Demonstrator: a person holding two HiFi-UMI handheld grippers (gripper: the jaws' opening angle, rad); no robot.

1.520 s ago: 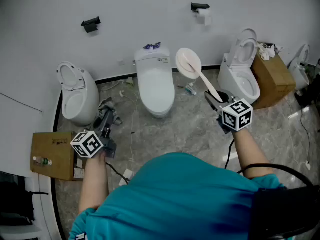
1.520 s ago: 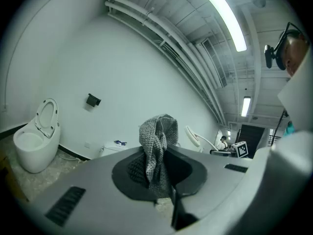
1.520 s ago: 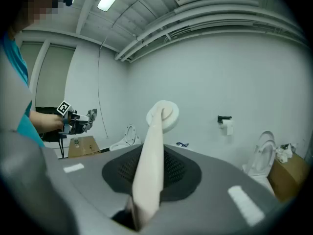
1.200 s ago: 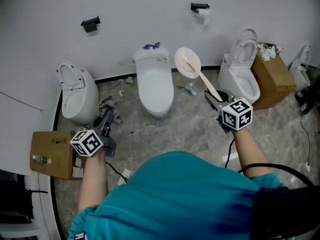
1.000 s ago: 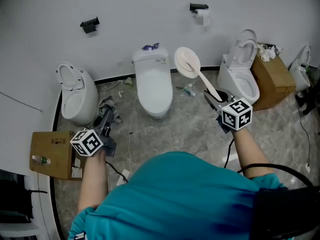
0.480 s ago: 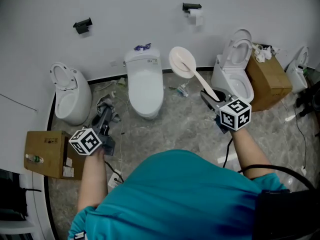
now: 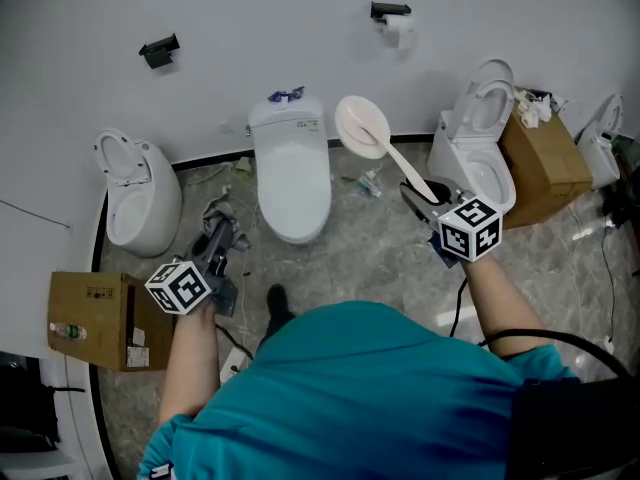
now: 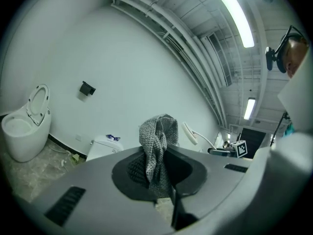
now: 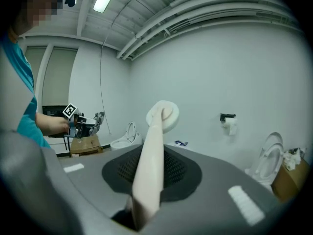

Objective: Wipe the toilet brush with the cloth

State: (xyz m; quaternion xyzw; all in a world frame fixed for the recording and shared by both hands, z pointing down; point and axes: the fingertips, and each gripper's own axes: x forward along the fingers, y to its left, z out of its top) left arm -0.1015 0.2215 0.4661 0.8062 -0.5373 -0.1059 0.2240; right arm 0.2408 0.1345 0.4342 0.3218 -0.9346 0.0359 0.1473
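My right gripper (image 7: 424,196) is shut on the handle of a cream toilet brush (image 7: 376,140); the round flat head points up and away, toward the middle toilet. In the right gripper view the brush (image 9: 152,151) rises from between the jaws, its head high against the wall. My left gripper (image 7: 219,240) is shut on a grey knitted cloth (image 7: 220,215), held low at the left. The cloth (image 8: 157,148) stands bunched up between the jaws in the left gripper view. The two grippers are well apart, and cloth and brush do not touch.
Three white toilets stand along the wall: left (image 7: 133,190), middle (image 7: 292,168), right (image 7: 478,143). Cardboard boxes sit at the left (image 7: 92,318) and right (image 7: 545,166). A paper roll holder (image 7: 392,18) hangs on the wall. Cables and small litter lie on the marbled floor (image 7: 365,248).
The head view has shifted a little, and a dark shoe now shows on the floor below the middle toilet. Both grippers keep their holds and nearly the same poses.
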